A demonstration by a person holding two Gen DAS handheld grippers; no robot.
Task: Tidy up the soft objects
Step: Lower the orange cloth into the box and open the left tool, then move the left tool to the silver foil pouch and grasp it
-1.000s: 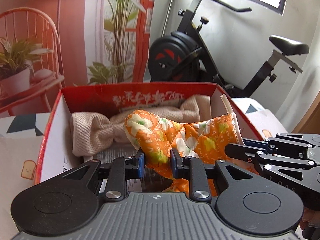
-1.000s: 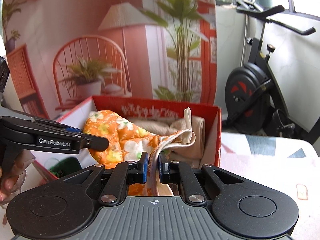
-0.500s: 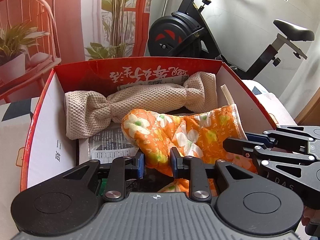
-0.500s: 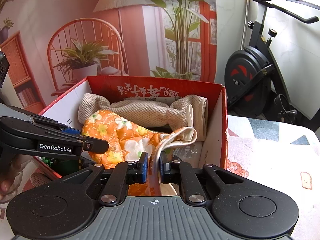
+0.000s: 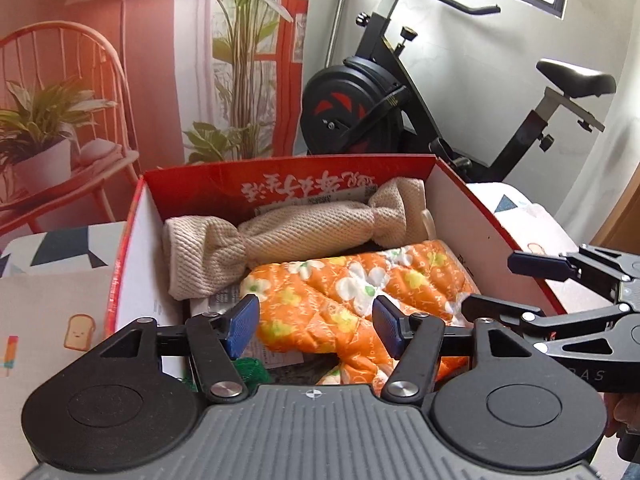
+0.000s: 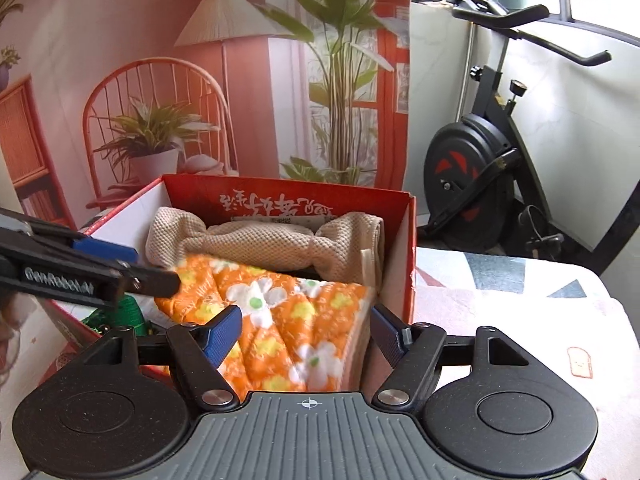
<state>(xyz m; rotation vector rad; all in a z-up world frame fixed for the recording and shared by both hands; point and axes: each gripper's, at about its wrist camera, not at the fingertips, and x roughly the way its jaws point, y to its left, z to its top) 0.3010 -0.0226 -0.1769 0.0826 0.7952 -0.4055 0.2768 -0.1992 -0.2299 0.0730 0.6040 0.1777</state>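
Orange floral cloth point(image 6: 288, 320) in red box point(image 6: 410, 256); left gripper point(image 6: 132, 268) marked "GenRobot.AI".

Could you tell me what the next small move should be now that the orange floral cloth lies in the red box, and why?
Probably draw both grippers back out. The orange floral cloth rests in the red box in front of the beige towel roll, and the jaws of the left gripper and right gripper have just been opening and no longer pinch it.

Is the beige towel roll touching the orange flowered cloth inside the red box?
Touching. In the right wrist view, the orange flowered cloth lies against the front of the beige towel roll in the red box, its upper edge overlapping the roll, no gap visible.
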